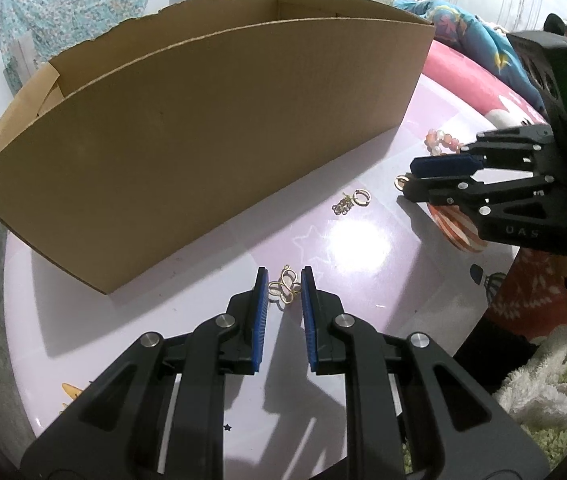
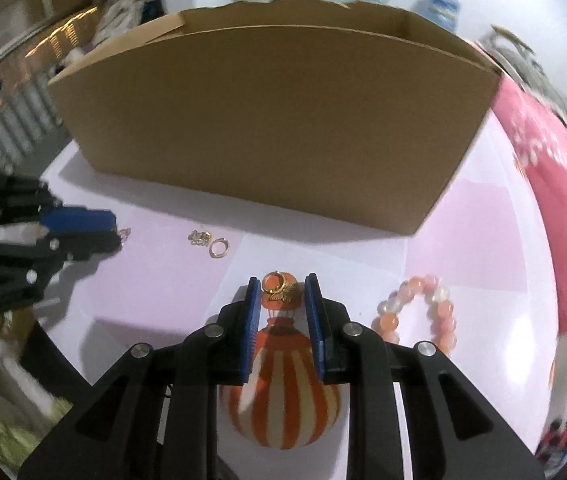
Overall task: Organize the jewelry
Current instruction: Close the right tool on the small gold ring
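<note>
A gold butterfly pendant [image 1: 284, 289] lies on the pale purple table [image 1: 187, 320] between the fingertips of my open left gripper [image 1: 284, 280], which stands around it. A gold ring [image 2: 278, 289] lies between the fingertips of my open right gripper [image 2: 282, 292], over a printed orange balloon. A small hoop earring [image 1: 361, 197] and a chain cluster [image 1: 342, 207] lie in the middle; they also show in the right wrist view, hoop [image 2: 218, 248], cluster [image 2: 199, 237]. A pink bead bracelet [image 2: 419, 314] lies right of the right gripper. The right gripper also shows in the left wrist view [image 1: 407, 178].
A large open cardboard box [image 1: 203, 128] stands at the back of the table, close behind the jewelry; it also shows in the right wrist view [image 2: 275, 120]. A pink patterned cloth [image 2: 555, 184] lies to the right. Fluffy fabric [image 1: 555, 392] sits beyond the table's right edge.
</note>
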Available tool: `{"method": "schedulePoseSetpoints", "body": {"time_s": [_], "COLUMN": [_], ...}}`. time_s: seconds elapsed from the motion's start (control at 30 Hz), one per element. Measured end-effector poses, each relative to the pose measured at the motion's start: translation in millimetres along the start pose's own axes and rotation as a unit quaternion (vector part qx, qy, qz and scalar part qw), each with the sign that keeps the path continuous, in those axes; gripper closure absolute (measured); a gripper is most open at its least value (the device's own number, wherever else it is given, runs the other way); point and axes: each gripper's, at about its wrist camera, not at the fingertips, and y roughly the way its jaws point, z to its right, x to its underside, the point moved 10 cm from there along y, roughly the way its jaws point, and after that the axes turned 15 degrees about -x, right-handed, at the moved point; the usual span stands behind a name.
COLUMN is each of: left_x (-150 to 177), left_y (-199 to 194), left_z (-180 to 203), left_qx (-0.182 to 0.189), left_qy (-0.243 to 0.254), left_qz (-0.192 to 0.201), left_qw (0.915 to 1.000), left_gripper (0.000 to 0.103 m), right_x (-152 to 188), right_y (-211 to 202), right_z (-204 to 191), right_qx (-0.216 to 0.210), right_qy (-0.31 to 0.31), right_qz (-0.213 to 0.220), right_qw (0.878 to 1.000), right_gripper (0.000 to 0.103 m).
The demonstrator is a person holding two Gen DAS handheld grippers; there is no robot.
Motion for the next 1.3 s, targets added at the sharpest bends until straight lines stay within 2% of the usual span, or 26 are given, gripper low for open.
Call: {"method": "schedulePoseSetpoints", "body": {"time_s": [0.2, 0.53, 0.8, 1.1, 1.17, 1.3], "left_x": [1, 5, 6, 6, 6, 6], "left_y": [2, 1, 1, 2, 2, 2], "left_z": [-1, -5, -5, -5, -5, -5], "left_qx": [0.002, 0.004, 0.002, 0.002, 0.001, 0.002], "left_qy": [-0.003, -0.008, -0.008, -0.009, -0.009, -0.009], "left_qz": [-0.003, -0.007, -0.007, -0.008, -0.008, -0.008], "left_qw": [1.0, 0.9999, 0.9999, 0.9999, 0.9999, 0.9999], "left_gripper": [0.088, 0.088, 0.088, 0.088, 0.088, 0.088], "right_x": [-1, 10, 1, -3, -5, -7], "right_y": [0, -5, -6, 0, 2, 3], "right_z": [-11, -26, -14, -14, -14, -14], "right_qx": [-0.018, -0.059, -0.024, -0.028, -0.036, -0.04], "right_qy": [-0.056, -0.022, -0.008, -0.029, -0.028, -0.019], "right_qz": [-0.023, -0.041, -0.024, -0.03, -0.031, -0.027], "right_qw": [0.998, 0.997, 0.999, 0.999, 0.998, 0.999], "right_gripper": [0.08, 0.08, 0.08, 0.081, 0.091, 0.093]}}
